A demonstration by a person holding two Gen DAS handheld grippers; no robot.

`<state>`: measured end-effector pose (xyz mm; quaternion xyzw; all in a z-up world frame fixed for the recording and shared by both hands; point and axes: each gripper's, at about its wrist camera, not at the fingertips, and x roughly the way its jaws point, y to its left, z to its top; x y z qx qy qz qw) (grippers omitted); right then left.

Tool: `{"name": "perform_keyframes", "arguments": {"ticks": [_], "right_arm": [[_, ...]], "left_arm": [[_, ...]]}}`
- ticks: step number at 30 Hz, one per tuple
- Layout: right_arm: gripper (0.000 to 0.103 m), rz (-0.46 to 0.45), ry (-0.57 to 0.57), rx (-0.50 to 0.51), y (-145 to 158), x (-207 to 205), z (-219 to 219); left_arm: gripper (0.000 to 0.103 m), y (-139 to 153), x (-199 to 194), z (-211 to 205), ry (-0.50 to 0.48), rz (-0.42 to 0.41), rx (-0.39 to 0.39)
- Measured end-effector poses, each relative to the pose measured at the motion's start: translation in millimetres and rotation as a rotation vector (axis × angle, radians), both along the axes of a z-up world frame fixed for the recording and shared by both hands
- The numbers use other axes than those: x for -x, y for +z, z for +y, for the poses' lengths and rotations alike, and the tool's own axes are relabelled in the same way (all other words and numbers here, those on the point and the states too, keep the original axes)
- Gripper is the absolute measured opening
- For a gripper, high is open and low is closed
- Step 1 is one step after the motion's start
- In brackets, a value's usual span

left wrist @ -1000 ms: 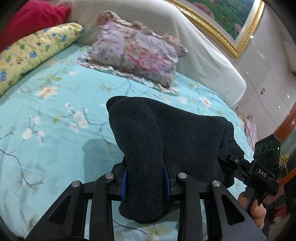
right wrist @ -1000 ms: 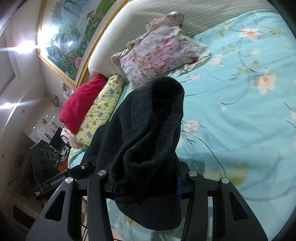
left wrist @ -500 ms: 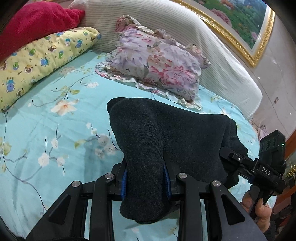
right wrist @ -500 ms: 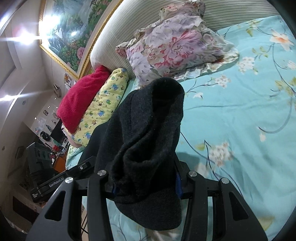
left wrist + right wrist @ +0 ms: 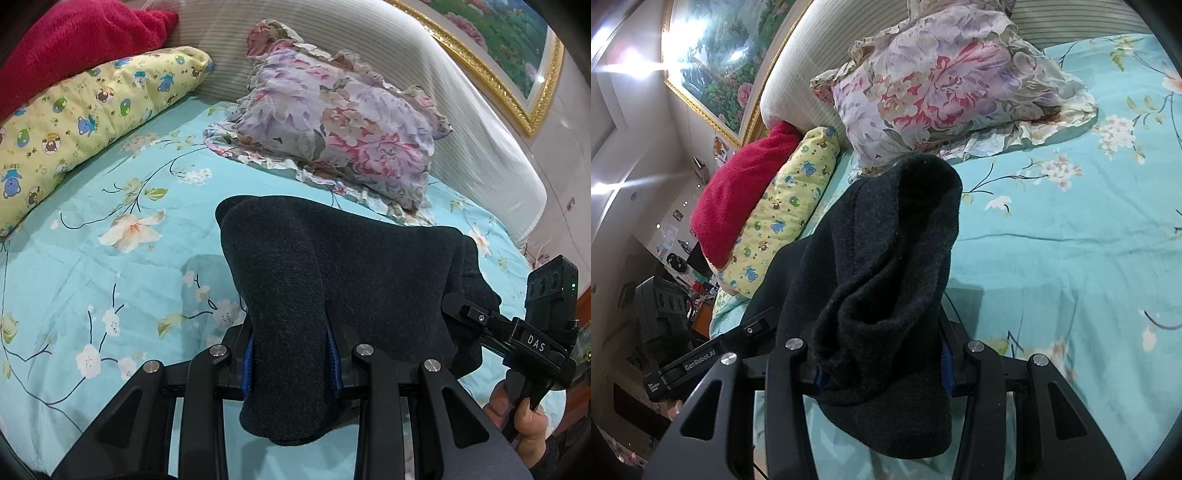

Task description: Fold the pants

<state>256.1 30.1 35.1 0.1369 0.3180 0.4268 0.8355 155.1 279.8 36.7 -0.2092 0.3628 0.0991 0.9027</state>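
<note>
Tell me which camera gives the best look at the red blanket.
The right wrist view: the red blanket shows whole, lying behind the yellow pillow beside the headboard. In the left wrist view only part shows, cut by the upper left frame edge.

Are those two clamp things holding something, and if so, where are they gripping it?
Yes: the dark pants. The left gripper and right gripper each pinch a bunched edge of the fabric; which part of the pants cannot be told.
</note>
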Motion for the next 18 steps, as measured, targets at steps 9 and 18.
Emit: {"name": "perform_keyframes", "arguments": {"ticks": [9,18], "right_arm": [[0.047,0.022,0.0,0.026,-13,-12,8],[0.059,0.061,-0.039,0.04,-27,-20,-1]], "left_arm": [[0.031,-15,-6,6,0.005,0.024,-0.004],[0.054,-23,-4,9,0.014,0.027,0.001]]}}
